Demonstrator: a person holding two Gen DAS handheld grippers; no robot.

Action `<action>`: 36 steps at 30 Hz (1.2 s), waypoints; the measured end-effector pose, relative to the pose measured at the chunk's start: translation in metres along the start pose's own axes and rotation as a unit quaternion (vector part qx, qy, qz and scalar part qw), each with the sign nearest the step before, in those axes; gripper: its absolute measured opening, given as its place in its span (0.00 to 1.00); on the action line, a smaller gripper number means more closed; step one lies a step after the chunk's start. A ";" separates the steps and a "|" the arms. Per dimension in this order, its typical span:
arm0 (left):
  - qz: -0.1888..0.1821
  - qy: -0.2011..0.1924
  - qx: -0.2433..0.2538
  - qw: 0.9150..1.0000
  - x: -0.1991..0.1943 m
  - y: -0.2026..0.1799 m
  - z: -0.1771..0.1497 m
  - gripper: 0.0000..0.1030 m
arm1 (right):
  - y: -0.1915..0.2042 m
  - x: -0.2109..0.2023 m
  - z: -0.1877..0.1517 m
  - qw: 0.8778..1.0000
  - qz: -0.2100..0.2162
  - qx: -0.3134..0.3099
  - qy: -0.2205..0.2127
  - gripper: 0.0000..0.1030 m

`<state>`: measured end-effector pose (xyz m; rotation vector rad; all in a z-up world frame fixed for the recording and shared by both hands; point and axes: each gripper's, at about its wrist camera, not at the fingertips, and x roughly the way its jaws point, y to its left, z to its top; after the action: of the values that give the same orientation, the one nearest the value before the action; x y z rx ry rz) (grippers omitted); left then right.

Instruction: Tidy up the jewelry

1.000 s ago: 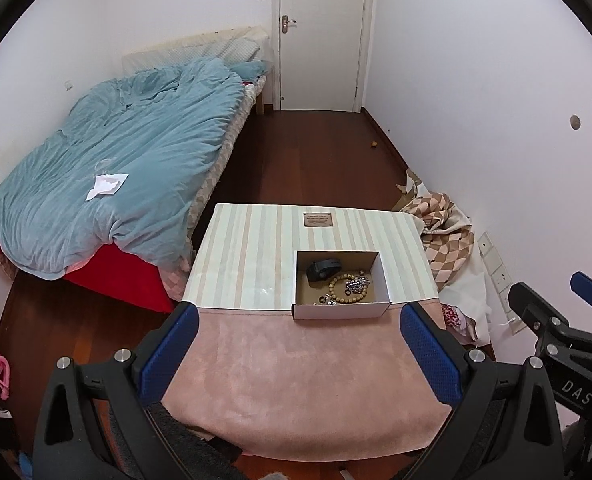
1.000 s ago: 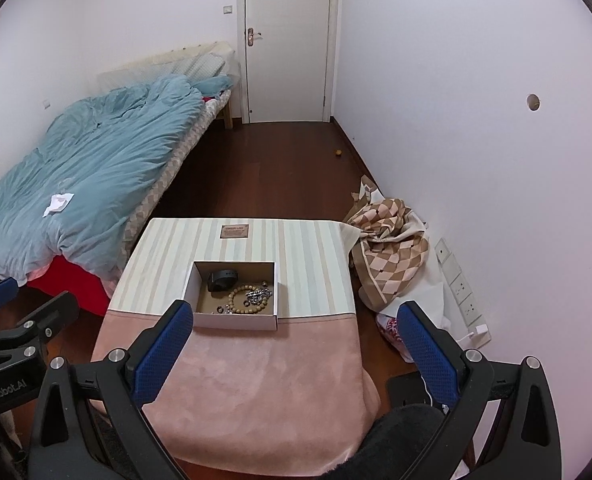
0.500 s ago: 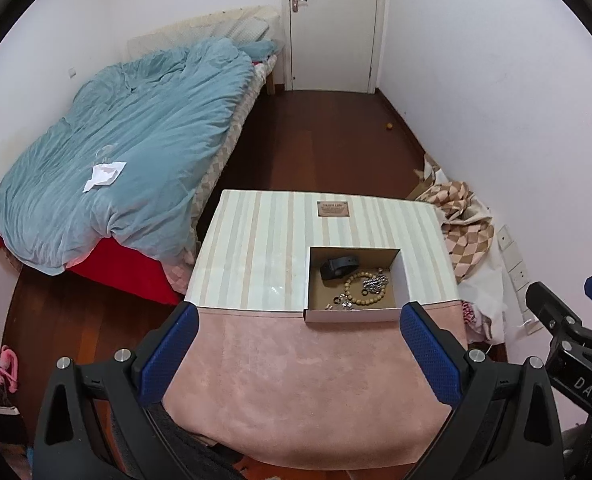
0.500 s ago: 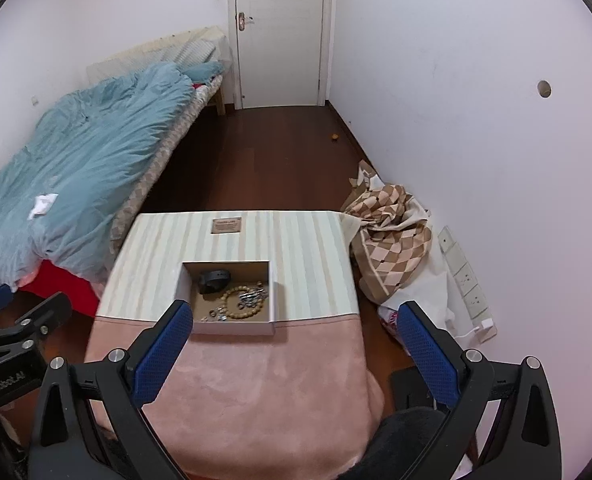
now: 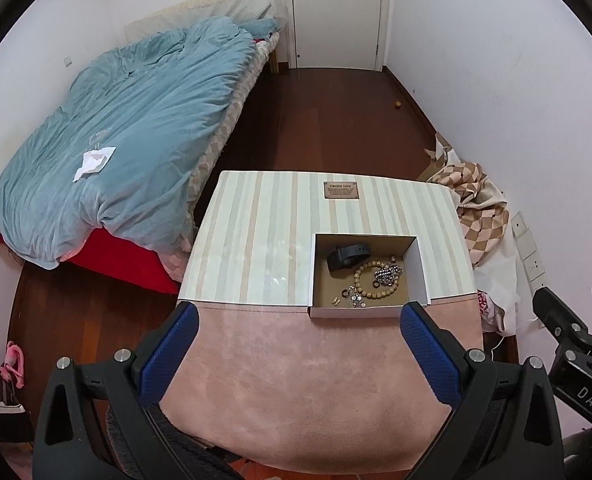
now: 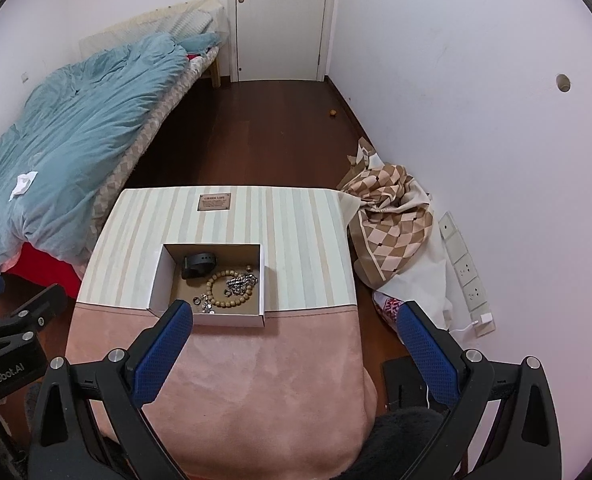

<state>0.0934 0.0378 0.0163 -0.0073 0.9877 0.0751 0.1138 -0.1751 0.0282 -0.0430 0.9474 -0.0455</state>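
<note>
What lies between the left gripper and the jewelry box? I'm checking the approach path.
Only bare pink cloth separates the left gripper from the jewelry box, shown in the left wrist view.

A brown plaque (image 5: 340, 190) on the striped table (image 5: 256, 240) reads "GREEN LIFE".

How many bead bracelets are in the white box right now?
1. The wooden bead bracelet lies on the floor of the white box, right of the black band, with a silver chain draped over it. Another could hide under that clutter.
</note>
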 end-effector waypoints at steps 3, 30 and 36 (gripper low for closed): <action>0.000 0.001 0.000 1.000 0.001 0.000 0.000 1.00 | -0.001 0.001 0.001 1.000 -0.001 0.000 0.002 1.00; -0.001 -0.001 0.001 1.000 0.003 0.004 -0.004 1.00 | 0.005 0.000 -0.003 1.000 0.006 -0.003 0.003 1.00; 0.003 -0.005 0.001 1.000 -0.001 0.003 -0.004 1.00 | 0.006 -0.001 -0.003 1.000 0.009 -0.002 0.001 1.00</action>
<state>0.0894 0.0404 0.0154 -0.0021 0.9781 0.0807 0.1106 -0.1687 0.0266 -0.0385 0.9496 -0.0274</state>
